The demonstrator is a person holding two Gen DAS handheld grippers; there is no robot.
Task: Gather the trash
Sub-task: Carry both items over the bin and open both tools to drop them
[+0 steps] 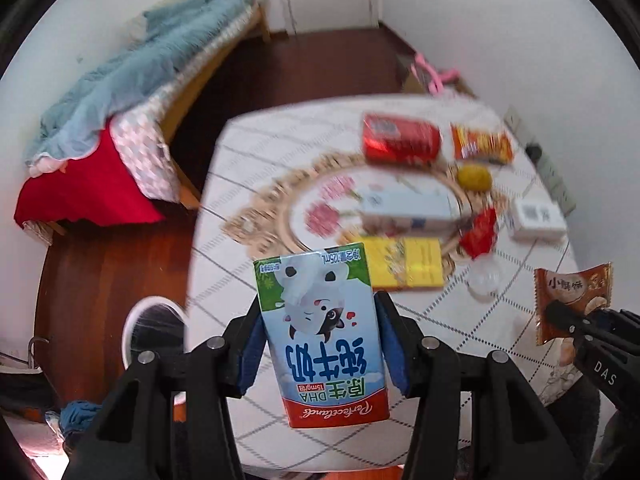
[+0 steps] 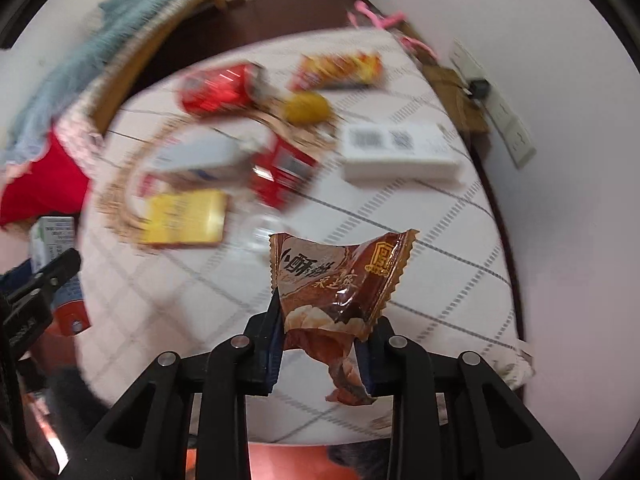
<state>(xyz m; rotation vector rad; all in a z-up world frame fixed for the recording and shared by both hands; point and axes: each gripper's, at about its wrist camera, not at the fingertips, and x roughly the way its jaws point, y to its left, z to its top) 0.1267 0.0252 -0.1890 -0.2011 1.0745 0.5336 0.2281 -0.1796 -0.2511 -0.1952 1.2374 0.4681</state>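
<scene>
My left gripper is shut on a small milk carton with a cartoon cow, held above the table's near edge. The carton's side and the left gripper show at the left edge of the right wrist view. My right gripper is shut on a crumpled brown snack wrapper, also lifted off the table; it appears at the right as the wrapper in the right gripper. Both views are blurred.
On the white checked table lie a red can, an orange packet, a yellow fruit, a white-blue box, a yellow box, a red wrapper and a white box. A white-rimmed bin stands on the floor left; a bed beyond.
</scene>
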